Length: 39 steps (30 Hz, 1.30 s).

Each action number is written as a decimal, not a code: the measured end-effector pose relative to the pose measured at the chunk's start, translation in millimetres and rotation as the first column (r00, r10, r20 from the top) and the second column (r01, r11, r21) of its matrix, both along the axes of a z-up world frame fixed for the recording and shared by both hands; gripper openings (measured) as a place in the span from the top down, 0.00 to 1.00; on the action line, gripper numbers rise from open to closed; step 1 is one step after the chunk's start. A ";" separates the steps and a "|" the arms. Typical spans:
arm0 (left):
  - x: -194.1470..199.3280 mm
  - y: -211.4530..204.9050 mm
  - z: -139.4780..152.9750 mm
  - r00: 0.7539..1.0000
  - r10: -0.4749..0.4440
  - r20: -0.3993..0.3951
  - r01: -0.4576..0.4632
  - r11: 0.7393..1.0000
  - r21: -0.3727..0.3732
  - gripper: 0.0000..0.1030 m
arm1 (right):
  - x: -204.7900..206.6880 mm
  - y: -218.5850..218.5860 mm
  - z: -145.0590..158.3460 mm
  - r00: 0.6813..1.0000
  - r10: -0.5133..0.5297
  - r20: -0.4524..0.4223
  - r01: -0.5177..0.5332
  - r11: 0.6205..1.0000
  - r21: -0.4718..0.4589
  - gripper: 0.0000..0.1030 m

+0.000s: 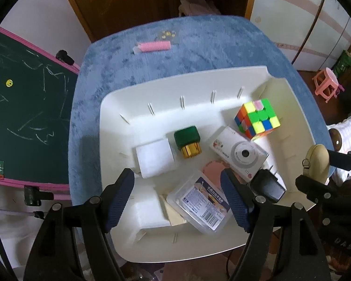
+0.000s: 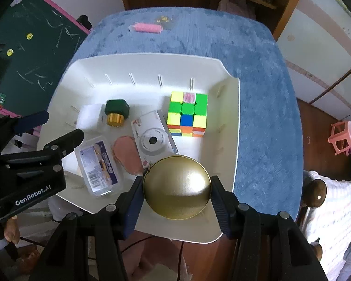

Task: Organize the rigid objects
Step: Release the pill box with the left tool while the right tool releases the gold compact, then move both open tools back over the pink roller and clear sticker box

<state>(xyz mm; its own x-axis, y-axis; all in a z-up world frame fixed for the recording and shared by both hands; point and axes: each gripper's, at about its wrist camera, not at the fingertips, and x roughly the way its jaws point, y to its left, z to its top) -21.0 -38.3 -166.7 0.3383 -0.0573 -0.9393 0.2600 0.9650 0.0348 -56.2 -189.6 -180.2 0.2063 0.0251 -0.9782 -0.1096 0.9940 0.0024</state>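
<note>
The right gripper (image 2: 177,196) is clamped on a round gold tin (image 2: 177,187) at 6 o'clock over the white tray (image 2: 231,126). The left gripper (image 1: 177,196) hangs with jaws apart, empty, above a clear labelled box (image 1: 200,205) lying at the tray's 7 o'clock. In the tray the puzzle cube (image 2: 188,114) sits at 1 o'clock, the toy camera (image 2: 153,138) in the middle, the green-capped bottle (image 2: 117,112) at 10 o'clock

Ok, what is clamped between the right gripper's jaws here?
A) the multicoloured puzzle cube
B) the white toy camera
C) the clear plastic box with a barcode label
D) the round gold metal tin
D: the right wrist view shows the round gold metal tin pinched between the right gripper jaws above the white plastic bin.
</note>
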 end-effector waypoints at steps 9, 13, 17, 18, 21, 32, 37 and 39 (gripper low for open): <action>-0.5 -1.1 20.8 0.999 -0.012 0.051 0.013 1.000 -0.013 0.23 | -4.2 2.4 17.7 0.999 -0.004 0.045 0.004 1.000 0.017 0.45; 1.5 -1.0 32.4 0.997 -0.014 0.076 0.016 1.000 -0.023 0.23 | -3.0 2.3 21.0 0.998 -0.007 0.057 0.006 1.000 0.019 0.45; 6.2 1.5 46.0 0.995 -0.008 0.104 0.012 0.999 -0.040 0.23 | -1.0 1.3 31.1 0.997 -0.017 0.078 0.014 0.999 0.042 0.45; 7.5 2.0 48.3 0.994 -0.006 0.107 0.011 0.999 -0.045 0.23 | 0.1 0.7 33.8 0.996 -0.020 0.082 0.016 0.999 0.047 0.45; 13.6 4.5 57.4 0.993 0.004 0.121 0.004 0.998 -0.069 0.23 | 3.8 -1.8 40.6 0.995 -0.034 0.095 0.028 0.998 0.060 0.45; 38.6 9.5 87.2 0.985 0.008 0.174 0.010 0.995 -0.102 0.19 | 24.5 -6.8 62.6 0.988 -0.077 0.135 0.063 0.992 0.105 0.45; 55.7 16.8 100.9 0.981 0.005 0.196 0.015 0.995 -0.103 0.19 | 38.7 -9.7 75.4 0.982 -0.093 0.164 0.074 0.990 0.117 0.45; 64.4 20.2 106.1 0.978 0.002 0.209 0.019 0.995 -0.097 0.19 | 46.2 -12.1 79.1 0.980 -0.102 0.170 0.081 0.989 0.125 0.45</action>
